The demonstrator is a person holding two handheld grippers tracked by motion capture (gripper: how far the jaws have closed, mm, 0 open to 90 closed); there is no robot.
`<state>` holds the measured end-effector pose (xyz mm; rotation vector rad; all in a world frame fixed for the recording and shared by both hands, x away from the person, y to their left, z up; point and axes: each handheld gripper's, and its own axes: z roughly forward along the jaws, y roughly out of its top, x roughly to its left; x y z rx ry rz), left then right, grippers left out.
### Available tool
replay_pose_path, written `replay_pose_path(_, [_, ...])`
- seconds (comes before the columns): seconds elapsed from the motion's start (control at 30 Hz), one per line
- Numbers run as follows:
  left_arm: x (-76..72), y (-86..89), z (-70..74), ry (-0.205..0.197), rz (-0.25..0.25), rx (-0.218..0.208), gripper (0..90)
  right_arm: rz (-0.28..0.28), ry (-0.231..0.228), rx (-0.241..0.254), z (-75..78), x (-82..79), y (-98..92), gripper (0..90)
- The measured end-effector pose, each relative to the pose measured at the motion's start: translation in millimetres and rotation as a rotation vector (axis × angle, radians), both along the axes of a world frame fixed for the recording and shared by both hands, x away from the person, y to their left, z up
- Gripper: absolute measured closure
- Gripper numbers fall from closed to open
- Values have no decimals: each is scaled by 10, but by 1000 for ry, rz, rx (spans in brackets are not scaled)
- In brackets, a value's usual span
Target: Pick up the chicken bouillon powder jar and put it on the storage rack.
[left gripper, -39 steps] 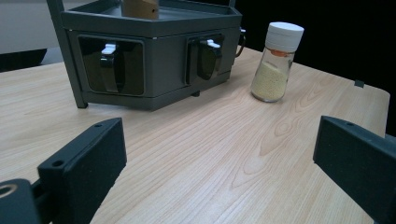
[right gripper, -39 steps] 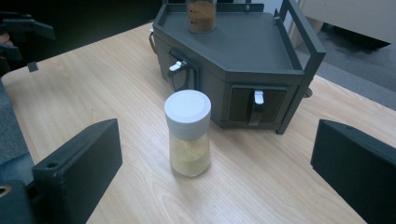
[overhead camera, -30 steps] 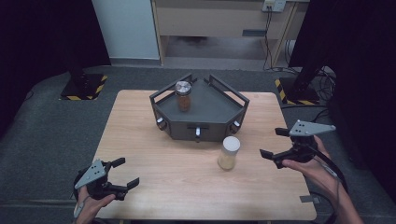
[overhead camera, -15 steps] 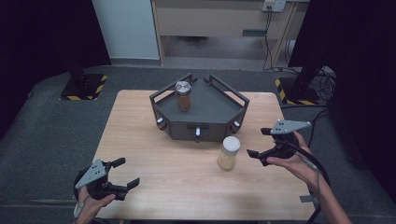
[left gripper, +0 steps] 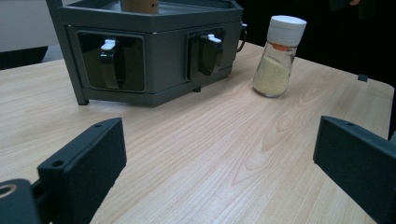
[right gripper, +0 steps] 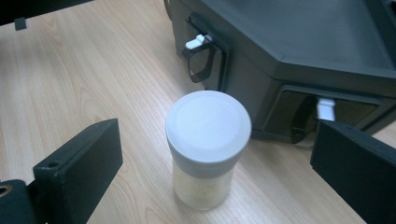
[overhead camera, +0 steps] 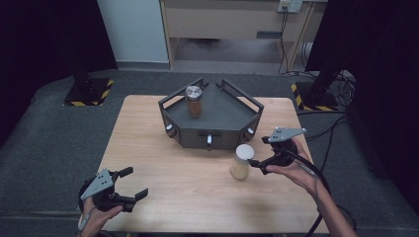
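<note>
A clear jar with a white lid (overhead camera: 241, 161) holds pale grains and stands upright on the wooden table (overhead camera: 148, 138), just in front of a dark grey stand (overhead camera: 222, 126). My right gripper (overhead camera: 260, 151) is open, right beside the jar. In the right gripper view the jar (right gripper: 208, 144) stands between the two wide-apart jaws, untouched. A brown jar with a silver lid (overhead camera: 193, 101) stands on top of the stand. My left gripper (overhead camera: 135, 181) is open near the table's front left corner, holding nothing; its view shows the white-lidded jar (left gripper: 279, 56) far off.
The stand's side faces (left gripper: 154, 51) carry small white-tipped latches (right gripper: 196, 43). Cables (overhead camera: 326, 133) trail off the table's right side. Black posts with striped bases (overhead camera: 86, 91) stand on the grey floor behind the table.
My right gripper has moved left and forward to the white-lidded jar, which now stands between its jaws. The left gripper has stayed put.
</note>
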<state>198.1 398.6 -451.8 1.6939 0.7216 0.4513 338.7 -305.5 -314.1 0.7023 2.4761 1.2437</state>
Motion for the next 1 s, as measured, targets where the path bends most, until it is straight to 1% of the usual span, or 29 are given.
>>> replay_pose_path(0.3, [1,-7,3,0,-2,5,13,8,27,-9,-140,133,132,35])
replay_pose_path(0.4, [0,-5,2,-1,-1,3,13,13,37,-19,-178,170,176,39])
replay_pose_path(0.47, [0,-5,2,-1,-2,4,13,11,34,-29,-200,181,207,47])
replay_pose_path(0.6, [1,-6,3,-1,-3,5,13,18,48,-28,-256,241,238,72])
replay_pose_path(0.63, [0,-6,3,-1,-3,5,13,18,51,-39,-259,254,260,81])
replay_pose_path(0.67, [-1,-6,3,-1,-2,5,13,21,45,-47,-268,260,277,95])
replay_pose_path(0.77, [-2,-6,4,-3,-3,5,13,20,46,-38,-302,290,291,144])
replay_pose_path(0.87, [-2,-5,3,-2,-3,4,13,37,49,-40,-325,329,291,224])
replay_pose_path(0.9, [-1,-4,4,-1,-3,4,13,45,48,-44,-329,337,290,273])
replay_pose_path(0.93, [-1,-4,3,-1,-2,4,13,58,44,-49,-331,346,287,301])
replay_pose_path(0.97, [1,-4,4,-1,-2,4,13,59,34,-57,-332,339,292,313])
replay_pose_path(1.0, [2,-5,4,0,-3,4,13,63,36,-52,-337,344,286,338])
